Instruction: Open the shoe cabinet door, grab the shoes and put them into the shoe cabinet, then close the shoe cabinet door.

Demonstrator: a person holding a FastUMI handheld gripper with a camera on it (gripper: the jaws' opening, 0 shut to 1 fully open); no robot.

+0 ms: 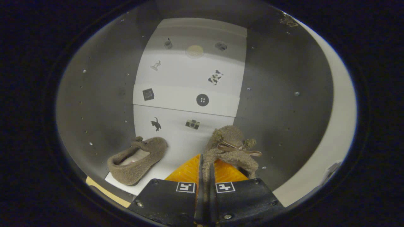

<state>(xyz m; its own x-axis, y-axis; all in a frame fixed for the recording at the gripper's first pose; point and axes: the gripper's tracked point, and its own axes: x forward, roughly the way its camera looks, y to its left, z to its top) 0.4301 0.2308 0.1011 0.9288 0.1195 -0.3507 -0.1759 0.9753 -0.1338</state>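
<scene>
- Left wall of the shoe cabinet [94,104]: grey, dotted with small holes and screws.
- First shoe [137,160]: brown, fuzzy, lying on its side on the white cabinet floor, near the left wall, opening facing up; left of the fingers and apart from them.
- Back panel [189,82]: white, stepped, bearing small stickers — a cat [156,124], a camera [192,124], a round button [202,100].
- Gripper [205,176]: closed tight on the edge of the second shoe, both fingers pressing a strip of fuzzy fabric between them.
- Second shoe [232,146]: brown, fuzzy, ribbon bow [238,147] on top; held upright just ahead of the fingers, inside the cabinet, near the right wall. Contact with the cabinet floor: cannot tell.
- Right wall [284,104]: grey, with screws; pale door edge [341,119] beyond it, standing open.
</scene>
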